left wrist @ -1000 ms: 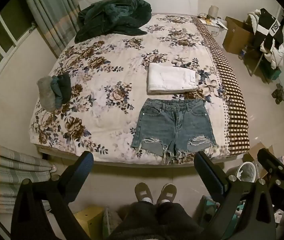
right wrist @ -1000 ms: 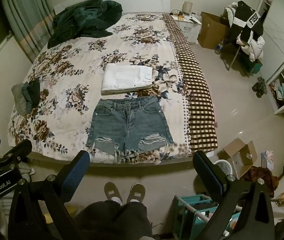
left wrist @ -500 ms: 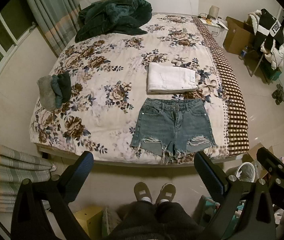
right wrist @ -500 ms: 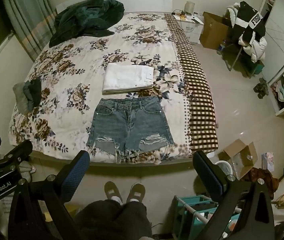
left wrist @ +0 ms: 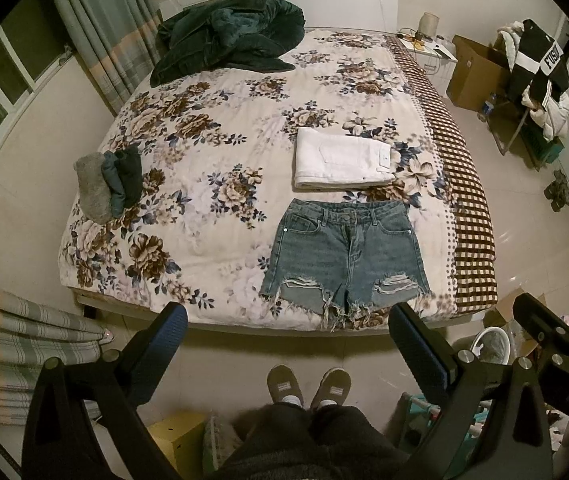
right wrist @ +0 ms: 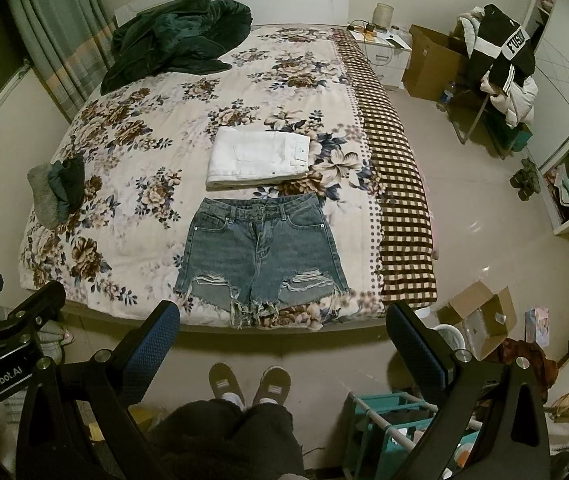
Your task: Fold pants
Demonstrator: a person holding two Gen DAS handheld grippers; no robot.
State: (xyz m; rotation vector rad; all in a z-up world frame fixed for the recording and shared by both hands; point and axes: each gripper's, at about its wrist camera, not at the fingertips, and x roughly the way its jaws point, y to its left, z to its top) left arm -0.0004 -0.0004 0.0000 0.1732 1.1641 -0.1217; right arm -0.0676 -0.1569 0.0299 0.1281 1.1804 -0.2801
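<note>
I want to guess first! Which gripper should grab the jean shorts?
Probably right. The denim shorts lie nearly centred before the right gripper; from the left gripper they sit off to the right. Both jaws are open.

Faded blue denim shorts (left wrist: pixel 346 254) with frayed whitish hems lie just ahead of the tongs' blue pads (left wrist: pixel 168 330). Beyond them, white folded pants (left wrist: pixel 342 158). The bed (left wrist: pixel 204 128) cover is cream with brown and navy flowers; its right border is brown-and-cream check. Far left: dark green blanket (left wrist: pixel 228 38).
</note>
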